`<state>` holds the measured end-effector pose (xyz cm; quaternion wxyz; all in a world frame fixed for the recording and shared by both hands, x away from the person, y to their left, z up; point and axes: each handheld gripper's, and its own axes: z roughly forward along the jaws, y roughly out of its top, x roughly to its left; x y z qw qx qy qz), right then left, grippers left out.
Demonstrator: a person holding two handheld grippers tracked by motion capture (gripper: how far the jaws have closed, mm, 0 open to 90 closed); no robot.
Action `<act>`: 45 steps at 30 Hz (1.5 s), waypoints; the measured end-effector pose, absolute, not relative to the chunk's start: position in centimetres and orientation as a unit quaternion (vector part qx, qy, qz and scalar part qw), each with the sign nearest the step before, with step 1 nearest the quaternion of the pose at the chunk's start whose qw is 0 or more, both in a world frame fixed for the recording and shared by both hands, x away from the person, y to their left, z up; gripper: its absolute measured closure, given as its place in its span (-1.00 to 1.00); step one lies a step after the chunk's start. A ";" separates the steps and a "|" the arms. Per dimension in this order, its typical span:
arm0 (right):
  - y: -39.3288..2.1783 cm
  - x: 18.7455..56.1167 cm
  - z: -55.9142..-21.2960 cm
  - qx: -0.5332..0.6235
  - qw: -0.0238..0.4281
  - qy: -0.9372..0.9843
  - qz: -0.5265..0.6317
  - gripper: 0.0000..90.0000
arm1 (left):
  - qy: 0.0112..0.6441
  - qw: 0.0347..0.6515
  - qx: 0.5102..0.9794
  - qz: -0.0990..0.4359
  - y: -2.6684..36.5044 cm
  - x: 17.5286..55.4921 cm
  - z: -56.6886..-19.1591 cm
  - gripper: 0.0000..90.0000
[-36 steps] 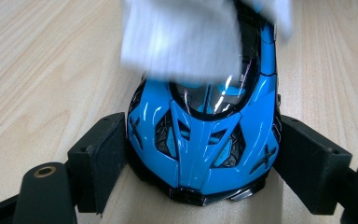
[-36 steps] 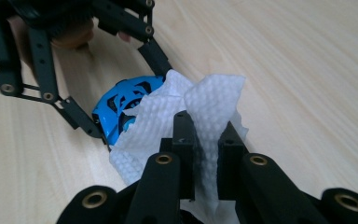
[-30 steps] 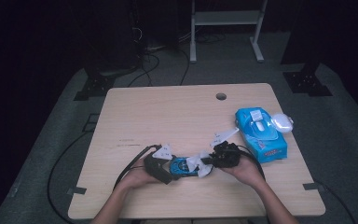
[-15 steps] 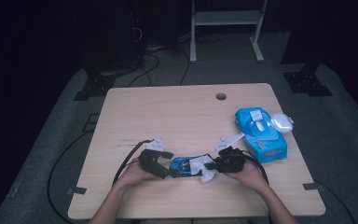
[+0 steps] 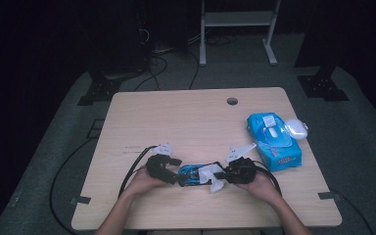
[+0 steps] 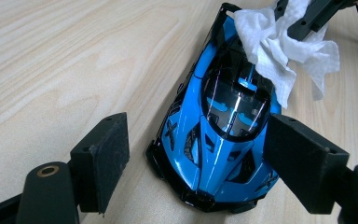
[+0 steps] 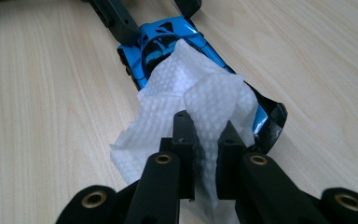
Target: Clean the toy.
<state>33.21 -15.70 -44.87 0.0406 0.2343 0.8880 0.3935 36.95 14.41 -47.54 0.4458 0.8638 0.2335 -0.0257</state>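
Observation:
A blue toy car (image 5: 192, 175) lies on the table near the front edge. My left gripper (image 5: 177, 174) straddles one end of the car (image 6: 223, 140). Its jaws have just been closing with the car between them, and a gap still shows beside the left pad (image 6: 103, 158). My right gripper (image 5: 217, 175) faces it from the right, shut on a crumpled white wipe (image 7: 191, 88). The wipe (image 6: 279, 51) lies on the car's other end (image 7: 161, 42) and hides that part.
A blue pack of wipes (image 5: 274, 142) lies at the right edge of the table (image 5: 186, 122), with a small white case (image 5: 296, 129) by it. A cable hole (image 5: 232, 101) sits at the back. Black cables trail from both grippers.
The right gripper and the wipe have shifted slightly toward the table's front edge along the car. The left gripper has stayed almost in place around the car.

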 end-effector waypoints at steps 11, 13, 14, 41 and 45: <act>-15.7 32.1 -45.2 0.209 0.080 0.888 0.401 0.83 | 0.243 0.447 0.860 -0.025 14.2 36.8 -47.6 -0.50; -15.7 31.9 -45.3 0.203 0.083 0.888 0.405 0.83 | 0.245 0.447 0.860 -0.027 14.2 36.7 -47.6 -0.50; -15.7 31.9 -45.3 0.203 0.083 0.888 0.405 0.83 | 0.245 0.448 0.859 -0.028 14.1 36.7 -47.7 -0.50; -16.2 30.1 -45.6 0.161 0.084 0.889 0.421 0.84 | 0.240 0.447 0.859 -0.064 13.5 36.5 -47.8 -0.44; -16.2 30.0 -45.6 0.160 0.084 0.889 0.422 0.84 | 0.243 0.446 0.859 -0.068 13.6 36.5 -47.8 -0.43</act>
